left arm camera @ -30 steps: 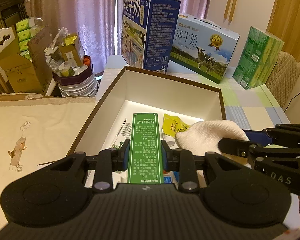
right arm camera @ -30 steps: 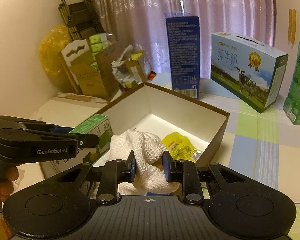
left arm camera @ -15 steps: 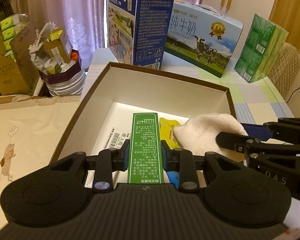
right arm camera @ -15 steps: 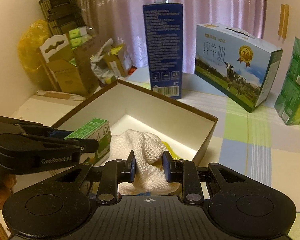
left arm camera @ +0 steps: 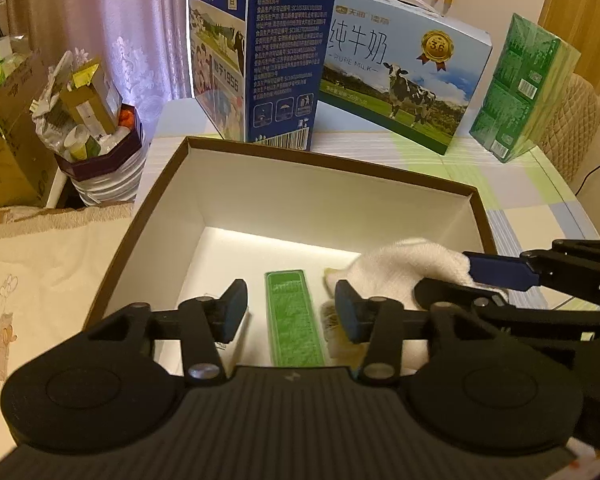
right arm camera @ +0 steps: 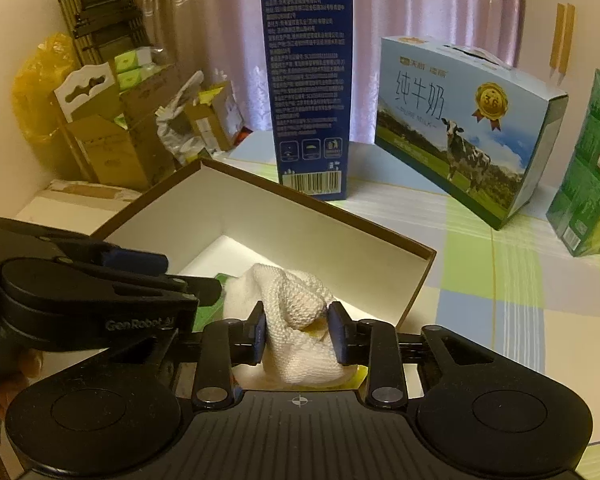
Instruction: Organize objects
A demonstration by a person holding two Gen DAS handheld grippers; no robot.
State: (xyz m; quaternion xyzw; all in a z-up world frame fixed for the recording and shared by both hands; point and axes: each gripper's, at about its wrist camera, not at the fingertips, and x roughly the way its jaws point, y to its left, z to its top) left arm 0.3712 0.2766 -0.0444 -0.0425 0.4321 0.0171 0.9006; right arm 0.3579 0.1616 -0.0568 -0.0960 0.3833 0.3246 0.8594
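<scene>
At the bottom of the left wrist view, the left gripper point(left arm camera: 291, 312) hangs over the near end of the brown-rimmed box point(left arm camera: 332, 168), its jaws spread wide with clear gaps on both sides of the green carton point(left arm camera: 294, 318). That carton lies flat on the white floor of the box, lengthwise between the blue pads without touching either one. Just right of it, at lower centre right, sits the white knitted cloth point(left arm camera: 404, 272), with a sliver of a yellow packet point(left arm camera: 332, 272) peeking out at its left edge.

In the right wrist view, the right gripper point(right arm camera: 298, 330) fills the lower centre, and its jaws pinch the white knitted cloth point(right arm camera: 296, 320) from both sides, the fabric bunched up between the pads. The cloth is inside the box, near its right-hand wall point(right arm camera: 416, 280). A bit of yellow shows under the cloth. The left gripper's dark body crosses the lower left of this frame.

Beyond the box, on the checked tablecloth point(right arm camera: 496, 280), a tall blue milk carton box point(right arm camera: 308, 92) stands upright at upper centre, just behind the far rim. Right of it stands a light blue milk case with a cow point(right arm camera: 460, 136), and at the far right edge a green wrapped pack point(right arm camera: 588, 176). Pink curtains point(right arm camera: 220, 20) hang behind. At upper left, off the table, cardboard boxes point(right arm camera: 112, 148) and bags are piled.
</scene>
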